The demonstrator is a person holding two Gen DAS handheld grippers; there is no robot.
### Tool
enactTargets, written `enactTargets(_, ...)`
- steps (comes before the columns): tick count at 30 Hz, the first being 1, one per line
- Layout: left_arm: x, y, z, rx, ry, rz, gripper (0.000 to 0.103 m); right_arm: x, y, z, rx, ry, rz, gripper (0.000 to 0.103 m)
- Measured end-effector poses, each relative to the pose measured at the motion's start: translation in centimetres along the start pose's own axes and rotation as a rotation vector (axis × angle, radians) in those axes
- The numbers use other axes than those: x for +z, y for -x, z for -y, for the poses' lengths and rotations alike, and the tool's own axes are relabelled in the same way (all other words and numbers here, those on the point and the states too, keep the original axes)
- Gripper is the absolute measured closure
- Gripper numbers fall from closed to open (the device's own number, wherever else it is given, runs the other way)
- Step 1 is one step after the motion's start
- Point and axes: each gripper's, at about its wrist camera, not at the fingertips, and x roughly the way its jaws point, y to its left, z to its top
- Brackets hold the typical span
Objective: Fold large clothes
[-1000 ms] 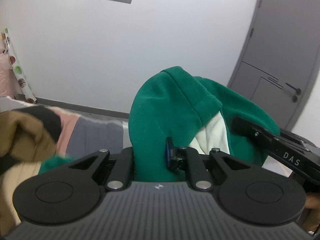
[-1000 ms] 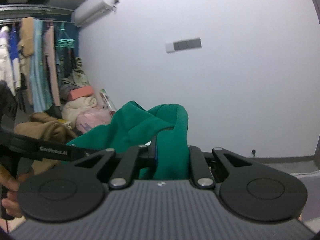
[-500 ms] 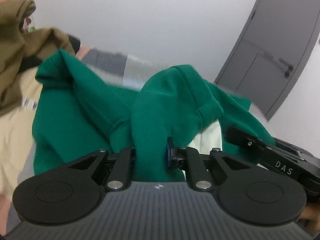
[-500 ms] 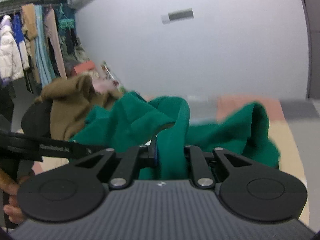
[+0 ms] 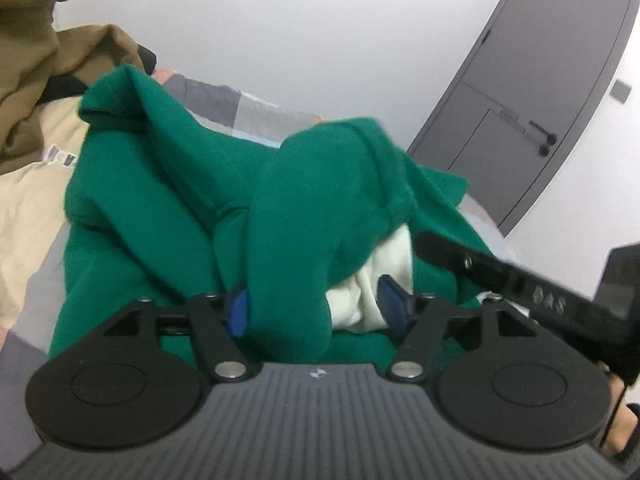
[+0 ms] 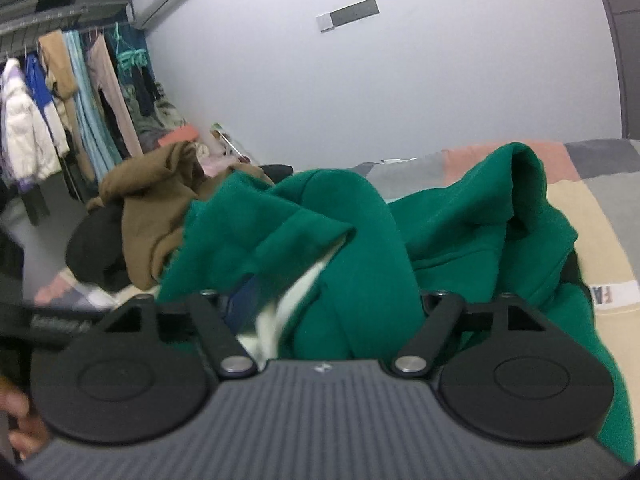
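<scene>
Green hoodie (image 5: pixel 168 200) lies heaped mid-frame on the bed (image 5: pixel 32 184), brown garment (image 5: pixel 36 60) upper left. Left tongs (image 5: pixel 316 308) spread wide, fabric loose between the pads. Right tongs (image 6: pixel 320 304) likewise apart, nothing clamped. Judgement: thick fleece w/ white lining, soft, bulky, non-slip; best hold at shoulder seams or hem corners, not the bunched hood.

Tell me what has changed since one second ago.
Both grippers, left and right, came down from wall height to the bed and opened, letting go of the green hoodie, which now lies bunched there. The brown garment stayed beside it.
</scene>
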Motion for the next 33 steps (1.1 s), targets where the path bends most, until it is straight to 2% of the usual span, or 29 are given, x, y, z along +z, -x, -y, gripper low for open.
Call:
enactTargets(4, 0.3, 1.1, -0.9, 0.008, 0.021, 0.030, 0.030, 1.3, -0.3, -0.5, 0.011, 0.006, 0.042, 0.027)
enactTargets(5, 0.4, 1.3, -1.0, 0.005, 0.030, 0.036, 0.030, 1.6, -0.5, -0.5, 0.008, 0.011, 0.061, 0.022)
enactTargets(9, 0.3, 1.6, -1.4, -0.037, 0.081, 0.066, 0.030, 2.2, -1.5, -0.1, -0.006, 0.020, 0.110, 0.021)
enactTargets(15, 0.3, -0.4, -2.2, -0.055, 0.105, 0.035, 0.031, 2.5, -4.9, 1.4, 0.010, -0.012, 0.084, 0.021)
enactTargets(17, 0.4, -1.3, -3.0, -0.066, 0.118, 0.035, 0.036, 2.3, -5.9, 1.8, 0.019, -0.028, 0.070, 0.022)
enactTargets(19, 0.4, -1.4, -3.4, -0.075, 0.133, 0.048, 0.048, 2.0, -6.6, 2.2, 0.029, -0.054, 0.059, 0.021)
enactTargets(20, 0.4, -1.4, -3.6, -0.085, 0.146, 0.061, 0.051, 1.9, -6.8, 2.3, 0.037, -0.061, 0.052, 0.027)
enactTargets(22, 0.6, -1.5, -4.0, -0.095, 0.161, 0.073, 0.065, 1.9, -7.0, 2.3, 0.052, -0.044, 0.036, 0.036)
enactTargets(23, 0.7, -1.5, -4.0, -0.094, 0.165, 0.071, 0.068, 1.9, -7.0, 2.1, 0.059, -0.021, 0.029, 0.044)
enactTargets(24, 0.8, -1.6, -4.1, -0.081, 0.169, 0.074, 0.076, 1.9, -6.9, 1.8, 0.058, 0.008, 0.025, 0.058)
enactTargets(26, 0.8, -1.2, -4.2, -0.095, 0.179, 0.088, 0.081, 2.3, -6.2, 1.4, 0.054, 0.045, 0.037, 0.079)
enactTargets(33, 0.8, 1.9, -3.5, -0.152, 0.197, 0.109, 0.085, 3.1, -0.8, 0.3, 0.102, 0.052, 0.122, 0.091)
